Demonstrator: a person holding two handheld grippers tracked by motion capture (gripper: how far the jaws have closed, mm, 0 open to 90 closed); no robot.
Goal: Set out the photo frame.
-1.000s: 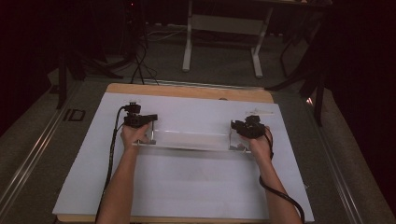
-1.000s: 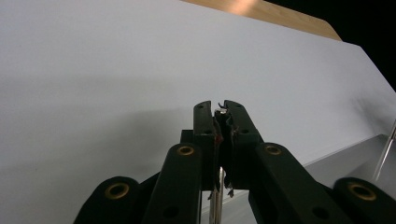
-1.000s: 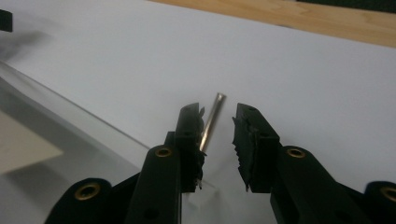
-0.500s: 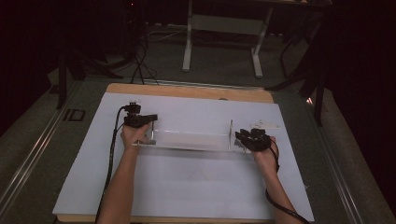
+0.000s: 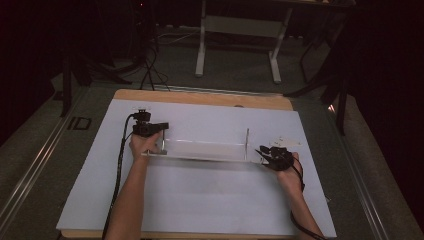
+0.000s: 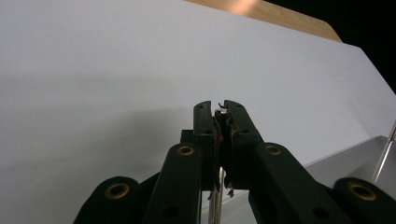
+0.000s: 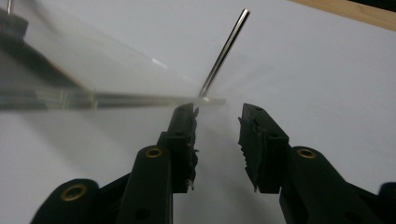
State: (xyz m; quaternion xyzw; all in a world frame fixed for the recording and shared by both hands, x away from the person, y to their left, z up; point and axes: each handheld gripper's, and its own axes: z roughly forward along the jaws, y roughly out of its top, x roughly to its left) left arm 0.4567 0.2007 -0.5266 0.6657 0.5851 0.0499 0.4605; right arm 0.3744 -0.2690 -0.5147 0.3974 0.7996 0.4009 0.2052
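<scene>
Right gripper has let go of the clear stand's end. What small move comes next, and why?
Probably draw the right gripper a little further from the clear acrylic base. Its jaws have just been opening, with nothing between them, beside the base's corner. The left gripper is shut on the left rod.

I'm looking at a wooden table (image 5: 200,96) with a big white sheet (image 5: 210,200) covering most of it. A clear acrylic stand (image 5: 205,150) with two thin metal rods sits flat on the sheet, roughly mid-table.

The clear plate (image 5: 202,150) lies on the sheet (image 5: 200,200), seemingly flat.
</scene>
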